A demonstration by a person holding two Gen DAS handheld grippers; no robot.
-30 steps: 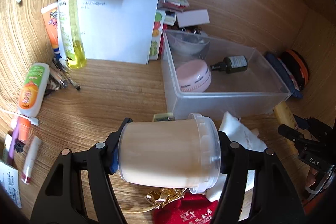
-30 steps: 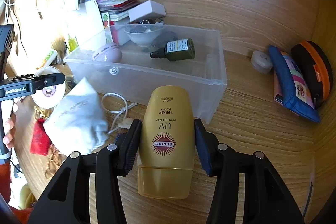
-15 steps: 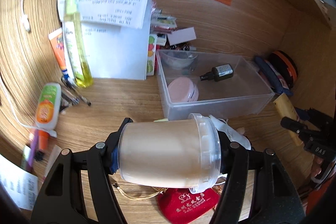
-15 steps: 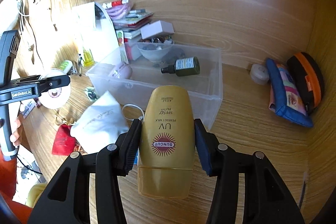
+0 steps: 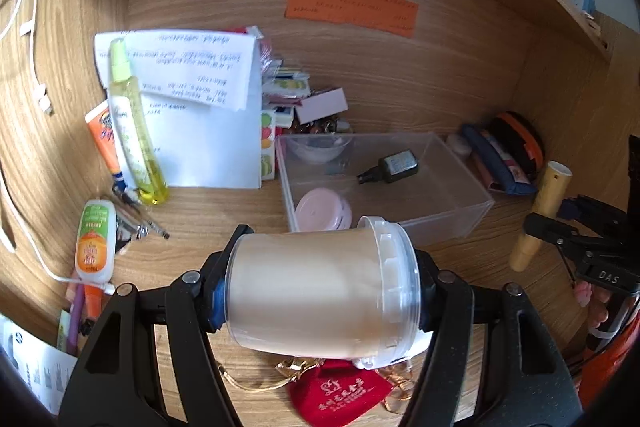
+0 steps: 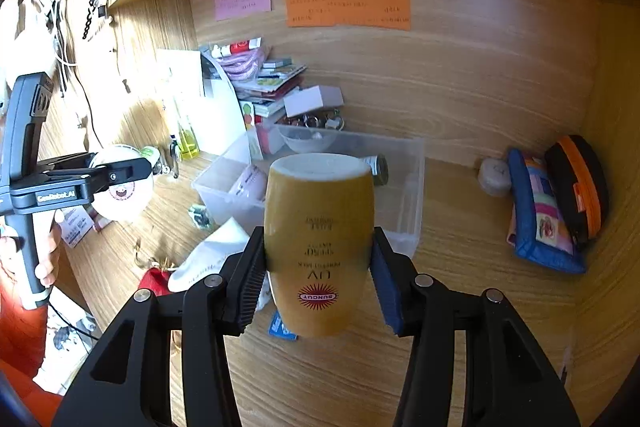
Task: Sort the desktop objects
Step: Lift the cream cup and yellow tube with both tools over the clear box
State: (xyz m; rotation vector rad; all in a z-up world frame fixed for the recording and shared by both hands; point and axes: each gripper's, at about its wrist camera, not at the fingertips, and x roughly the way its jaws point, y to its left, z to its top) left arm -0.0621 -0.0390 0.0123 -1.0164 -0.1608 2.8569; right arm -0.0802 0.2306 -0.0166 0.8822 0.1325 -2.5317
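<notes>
Left gripper [image 5: 320, 291] is clamped end to end on a clear jar [image 5: 320, 291] of beige cream, lying sideways between my fingers [image 5: 216, 291], lid toward the right pad, held in the air above the wooden desk [image 5: 224, 207]. Right gripper [image 6: 318, 267] is pinching a yellow sunscreen bottle [image 6: 318, 239] by its sides, label upside down toward the camera, pale flat end pointing away at the clear plastic bin [image 6: 408, 187]; bottle is off the desk too. From the left wrist the bin [image 5: 452, 223] sits just beyond the jar, and inside it I see a pink round compact [image 5: 320, 213] at the near left corner, a small dark dropper bottle [image 5: 390, 169] lying on its side mid-bin, and a clear bowl [image 5: 318, 149] at the back left. Left of the bin: white paper sheets [image 5: 200, 115] propped upright, a tall yellow-green bottle [image 5: 136, 143] leaning on them, an orange tube [image 5: 105, 135] behind it, a small white-and-orange bottle [image 5: 94, 243] lying nearer me. Under the jar: a red pouch [image 5: 340, 395] with gold cord. Right of the bin against the wall: a blue pouch [image 6: 536, 215] and a black-and-orange case [image 6: 576, 183], touching each other. Pink, green and orange notes [image 6: 348, 7] stuck on the back panel.
</notes>
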